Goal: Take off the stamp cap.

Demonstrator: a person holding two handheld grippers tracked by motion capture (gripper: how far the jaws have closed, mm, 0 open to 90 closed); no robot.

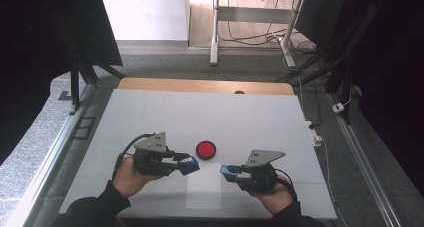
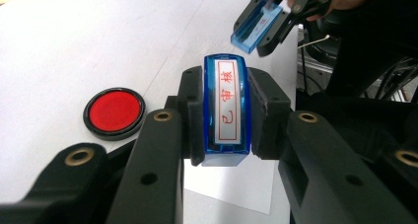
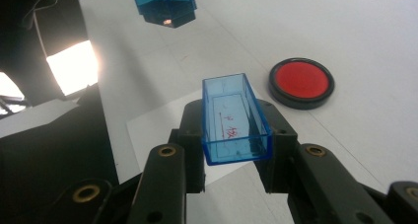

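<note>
My left gripper (image 1: 186, 165) is shut on a blue stamp (image 2: 226, 110) with a white label printed in red characters, and it points right. Facing it from the right, my right gripper (image 1: 231, 173) is shut on the stamp's clear blue cap (image 3: 235, 119), whose open side faces up. The stamp (image 1: 190, 164) and the cap (image 1: 228, 171) hang apart over the table with a gap between them. In the left gripper view the cap (image 2: 256, 24) is beyond the stamp at upper right. In the right gripper view the stamp (image 3: 165, 4) is at the top.
A round red ink pad (image 1: 206, 150) in a black rim lies on the white table (image 1: 250, 117), just behind the gap between the grippers. A white sheet of paper (image 1: 204, 192) lies below them near the front edge. Black frame posts stand at both sides.
</note>
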